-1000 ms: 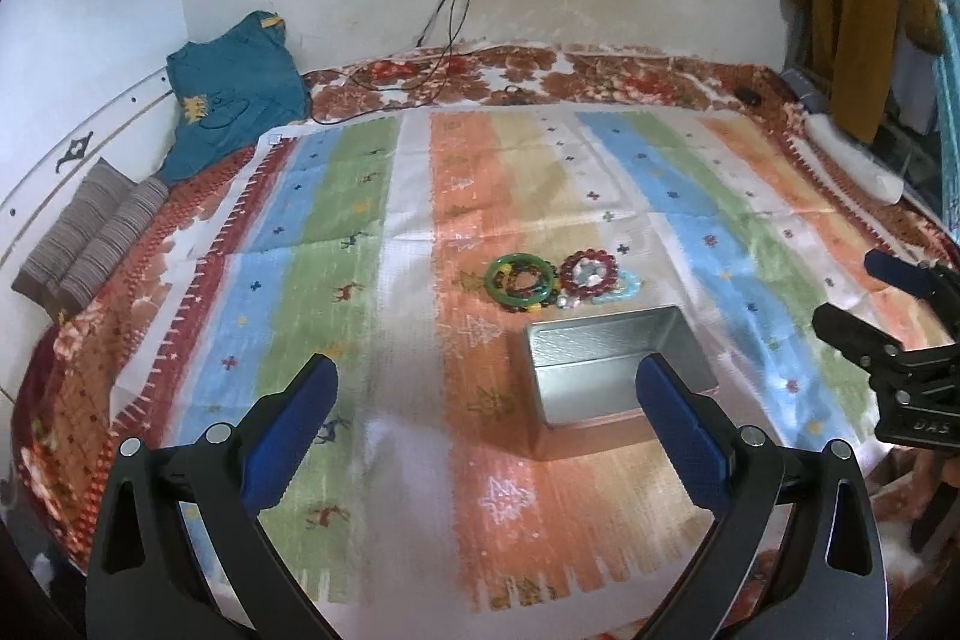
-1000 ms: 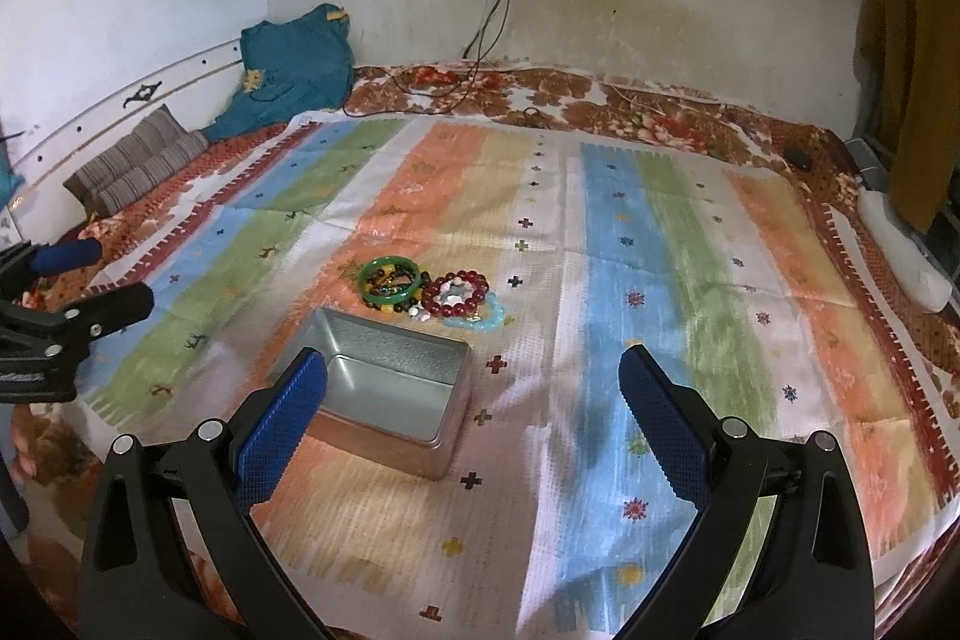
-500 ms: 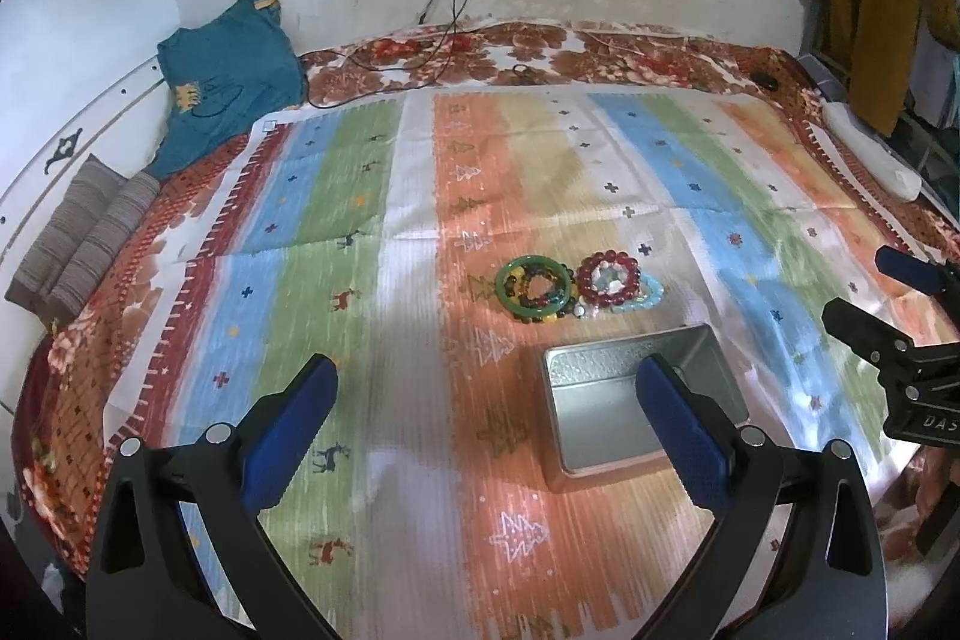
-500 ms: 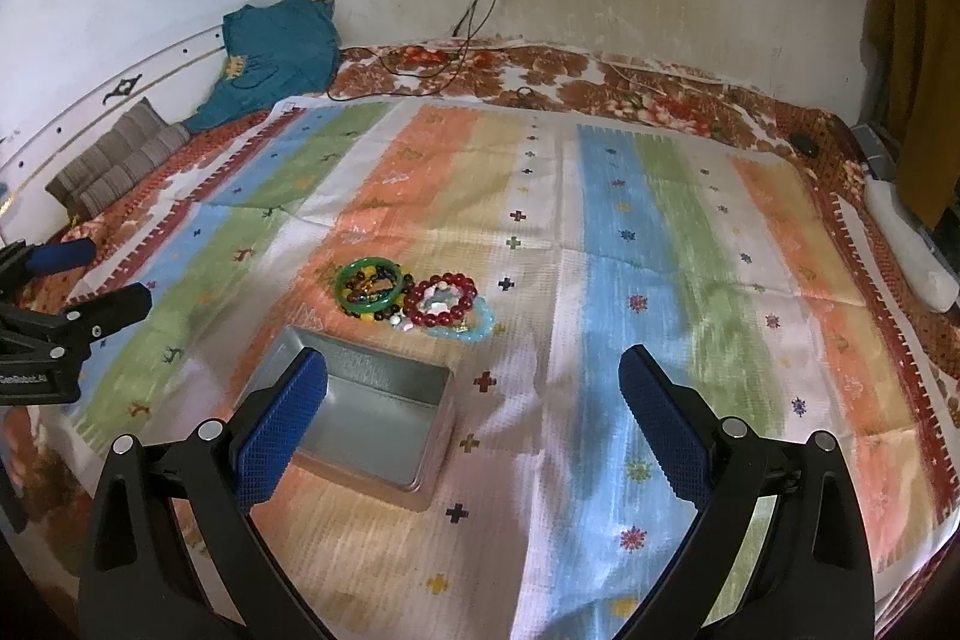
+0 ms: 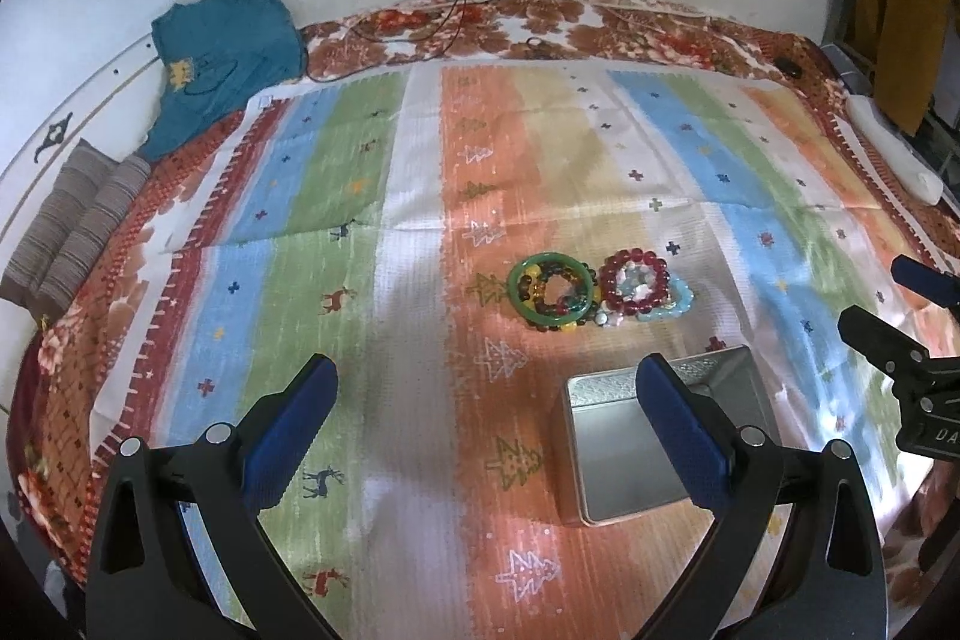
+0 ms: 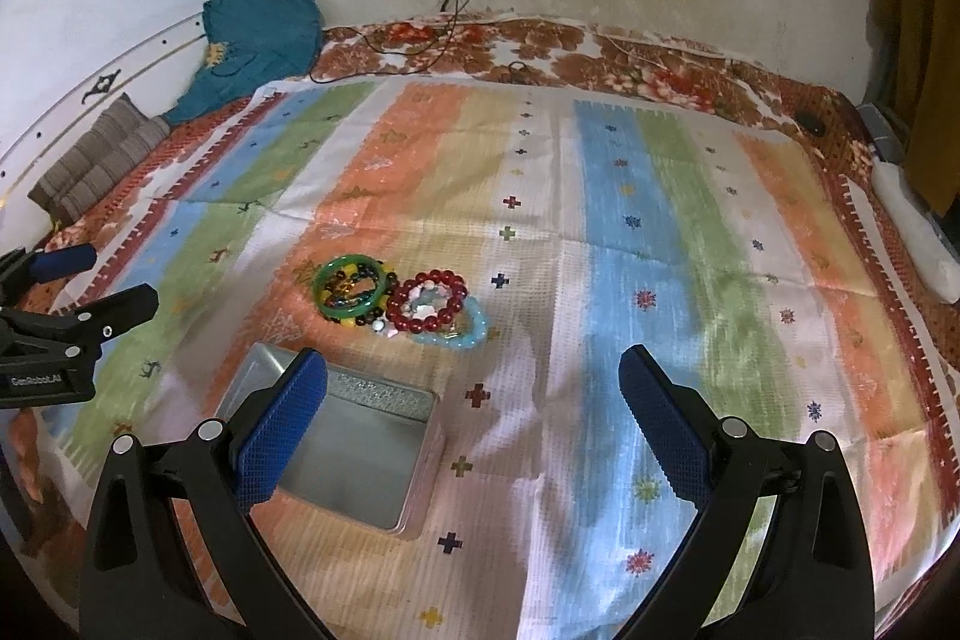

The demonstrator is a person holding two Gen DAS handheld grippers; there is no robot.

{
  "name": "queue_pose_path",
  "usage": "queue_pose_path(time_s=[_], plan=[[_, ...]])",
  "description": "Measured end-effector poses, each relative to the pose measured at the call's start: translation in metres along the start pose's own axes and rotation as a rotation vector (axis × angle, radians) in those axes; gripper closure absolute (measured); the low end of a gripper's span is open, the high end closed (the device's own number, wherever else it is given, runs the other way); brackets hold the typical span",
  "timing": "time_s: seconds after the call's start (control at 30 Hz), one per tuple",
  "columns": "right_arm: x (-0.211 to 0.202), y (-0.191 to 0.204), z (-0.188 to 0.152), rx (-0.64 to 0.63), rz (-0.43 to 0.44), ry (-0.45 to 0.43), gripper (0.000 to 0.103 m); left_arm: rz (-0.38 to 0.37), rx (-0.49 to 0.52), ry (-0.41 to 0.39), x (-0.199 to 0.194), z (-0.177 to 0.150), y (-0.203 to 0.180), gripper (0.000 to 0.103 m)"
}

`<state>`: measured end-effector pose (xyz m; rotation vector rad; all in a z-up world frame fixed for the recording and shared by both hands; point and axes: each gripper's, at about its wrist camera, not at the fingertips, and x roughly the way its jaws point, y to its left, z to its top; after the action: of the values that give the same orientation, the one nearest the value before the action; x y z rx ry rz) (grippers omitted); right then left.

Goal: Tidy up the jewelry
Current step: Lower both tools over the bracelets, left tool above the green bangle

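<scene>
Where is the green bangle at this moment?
The green bangle lies on the striped cloth, at the left end of the jewelry pile, touching the red bead bracelet on its right. It lies beyond the open metal tin, not inside it.

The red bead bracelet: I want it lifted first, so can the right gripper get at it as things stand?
Probably yes. The right gripper is open and the red bead bracelet lies ahead with bare cloth between. It touches the green bangle and the light blue bracelet, which may shift.
</scene>
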<state>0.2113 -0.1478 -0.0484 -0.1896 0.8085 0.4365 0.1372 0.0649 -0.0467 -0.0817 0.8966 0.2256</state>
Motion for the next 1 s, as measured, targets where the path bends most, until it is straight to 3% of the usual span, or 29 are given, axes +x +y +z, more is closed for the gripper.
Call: queue_pose_path(time_s=[0.53,0.67,0.83,1.0], plan=[[0.031,0.002,0.016,-0.007,0.001,0.039,0.004,-0.009,-0.023,0.054,0.036,0.018,0.012,0.006],[0.038,0.001,0.019,-0.008,-0.003,0.048,0.004,-0.048,-0.044,0.088,0.048,0.022,0.016,0.006],[0.05,0.001,0.024,-0.005,0.002,0.068,0.004,-0.005,-0.064,0.108,0.062,0.026,0.021,0.006],[0.062,0.002,0.027,-0.004,0.005,0.09,0.004,-0.057,-0.077,0.111,0.071,0.032,0.022,0.006]])
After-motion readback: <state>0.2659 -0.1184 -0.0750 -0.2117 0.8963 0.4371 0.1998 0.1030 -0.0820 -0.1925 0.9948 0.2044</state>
